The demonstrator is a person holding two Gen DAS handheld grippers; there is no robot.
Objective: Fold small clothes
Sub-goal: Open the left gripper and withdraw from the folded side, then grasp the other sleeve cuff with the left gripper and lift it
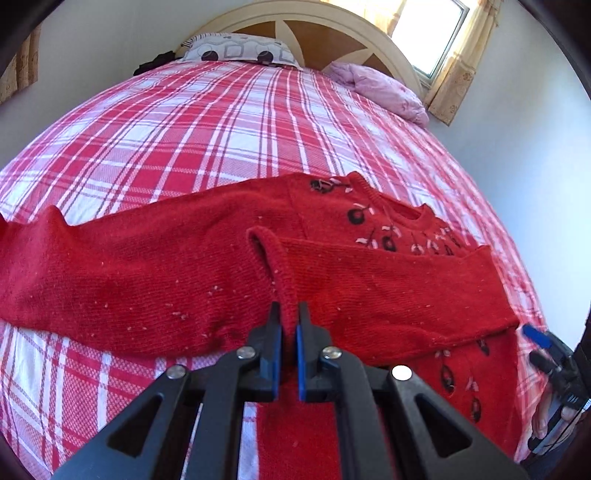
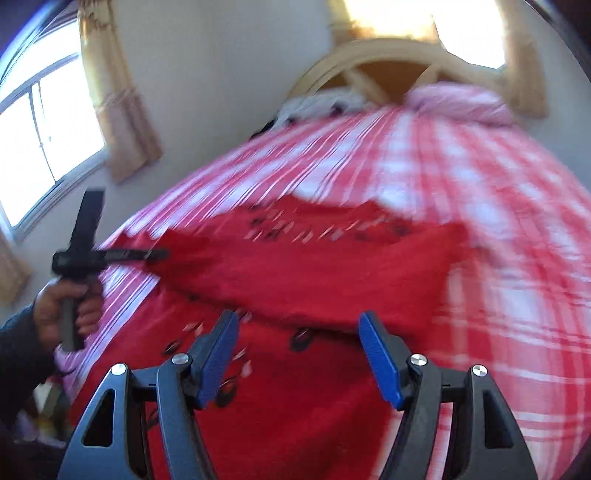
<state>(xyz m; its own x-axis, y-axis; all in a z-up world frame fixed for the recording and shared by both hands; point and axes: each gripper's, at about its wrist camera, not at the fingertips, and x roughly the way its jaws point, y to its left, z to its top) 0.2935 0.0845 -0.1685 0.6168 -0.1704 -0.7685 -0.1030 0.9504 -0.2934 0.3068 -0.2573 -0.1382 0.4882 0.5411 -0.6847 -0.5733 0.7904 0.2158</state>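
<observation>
Left gripper (image 1: 287, 314) on red sweater (image 1: 147, 266) cuff edge.

This is a bedroom in a home, no doubt about it. A bed (image 1: 207, 122) fills the left wrist view, spread with a red-and-white checked sheet (image 1: 110, 166), and at its far end rises a curved cream headboard (image 1: 295, 22) with wooden panels. A patterned pillow (image 1: 240, 50) leans there, a crumpled lilac quilt (image 1: 384, 90) beside it. Sunlight pours through a window (image 1: 428, 33) framed by yellow curtains (image 1: 454, 81); the right wrist view catches another window (image 2: 40, 144) on the side wall.
</observation>
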